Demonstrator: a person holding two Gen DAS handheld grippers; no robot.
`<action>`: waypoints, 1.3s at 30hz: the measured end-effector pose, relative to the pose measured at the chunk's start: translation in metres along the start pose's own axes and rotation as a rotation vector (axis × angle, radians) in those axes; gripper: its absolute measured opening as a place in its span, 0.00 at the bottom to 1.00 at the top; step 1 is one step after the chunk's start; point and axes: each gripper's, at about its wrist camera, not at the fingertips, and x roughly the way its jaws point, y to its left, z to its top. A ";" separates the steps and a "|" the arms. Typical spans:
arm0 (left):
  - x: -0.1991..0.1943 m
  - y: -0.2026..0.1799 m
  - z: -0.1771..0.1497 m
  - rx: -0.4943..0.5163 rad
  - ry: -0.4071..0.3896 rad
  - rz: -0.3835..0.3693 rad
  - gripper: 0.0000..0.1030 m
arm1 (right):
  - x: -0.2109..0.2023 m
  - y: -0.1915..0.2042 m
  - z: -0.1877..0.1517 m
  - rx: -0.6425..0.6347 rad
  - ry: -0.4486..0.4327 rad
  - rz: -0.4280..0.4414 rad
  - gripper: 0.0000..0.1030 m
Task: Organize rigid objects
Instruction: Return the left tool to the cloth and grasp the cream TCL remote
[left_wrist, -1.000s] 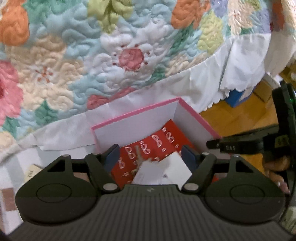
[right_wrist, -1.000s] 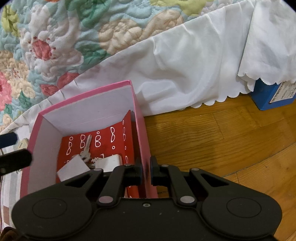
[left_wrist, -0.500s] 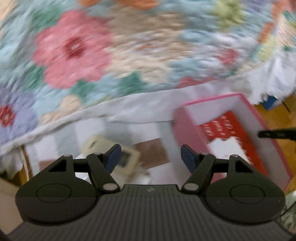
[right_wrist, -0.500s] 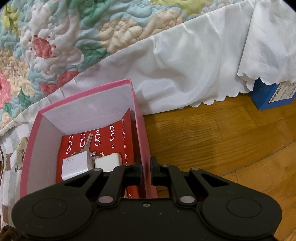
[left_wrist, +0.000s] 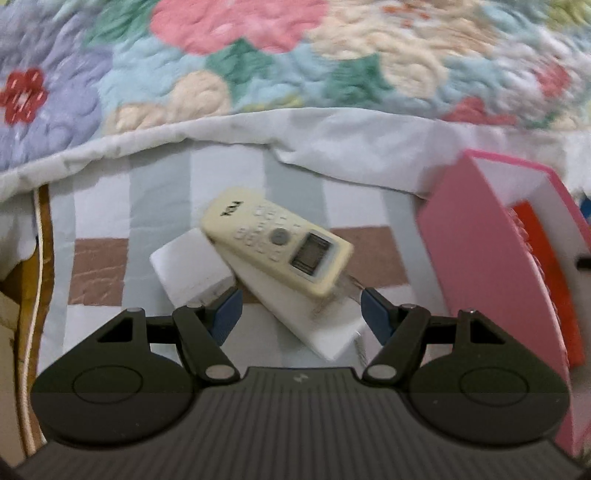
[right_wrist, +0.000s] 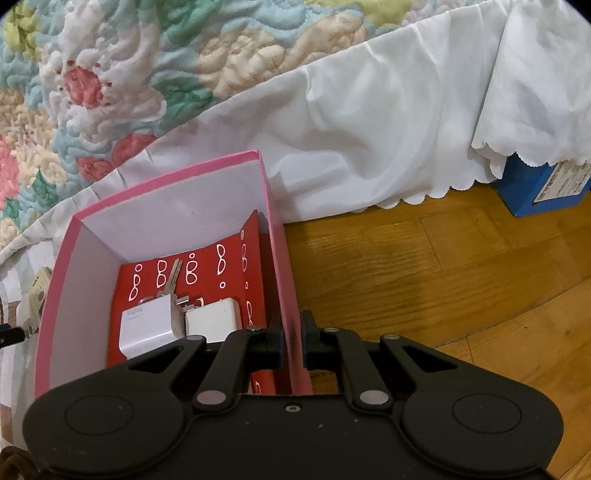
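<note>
The white charger (right_wrist: 147, 328) lying in the pink box (right_wrist: 55, 295) carries grey print that reads "90W", seen upside down, with a finer line under it too small to read. The cream remote control (left_wrist: 277, 242) has a short dark brand mark at its far end, too blurred to make out, and its small screen shows nothing legible. The red lining (right_wrist: 207, 273) of the box bears white loops like figure eights. The label on the blue box (right_wrist: 546, 188) is too small to read.
</note>
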 end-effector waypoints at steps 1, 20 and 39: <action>0.003 0.005 0.002 -0.036 -0.004 0.005 0.68 | 0.000 0.000 0.000 0.000 0.001 0.000 0.10; 0.081 0.015 0.066 -0.329 0.170 0.124 0.73 | 0.004 0.001 0.001 0.006 0.006 0.007 0.11; 0.068 -0.004 0.046 -0.079 0.114 0.116 0.55 | 0.005 0.002 0.001 0.008 0.005 0.007 0.12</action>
